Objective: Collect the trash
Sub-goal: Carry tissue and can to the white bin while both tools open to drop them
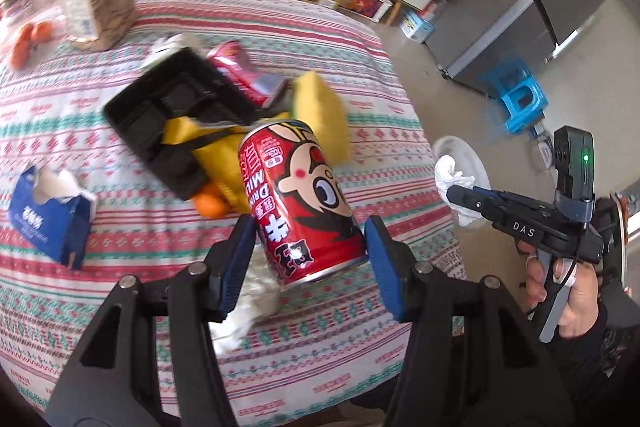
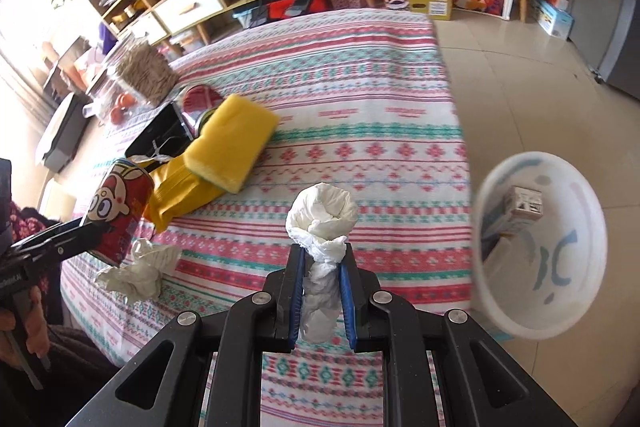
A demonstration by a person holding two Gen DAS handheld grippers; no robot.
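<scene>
Between hand-held gripper [image 1: 310, 247] pads: can [image 1: 298, 203]

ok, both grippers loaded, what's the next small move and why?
Probably carry the right gripper sideways over the white bin on the floor; it is shut on the tissue wad, and the bin sits just past the table edge. The left gripper holds the red can.

The table [image 2: 360, 99] is wearing a cloth striped in pink, red, teal and white with small diamond motifs. The can [image 1: 298, 203] is showing glossy red with a cartoon face and white lettering. The sponge [image 2: 232, 143] is glowing yellow, the tray [image 1: 172, 115] is looking black, the tissue wad [image 2: 324, 223] white, the tissue box [image 1: 48, 215] dark blue, and the bin [image 2: 540, 251] white with pale blue marks.
</scene>
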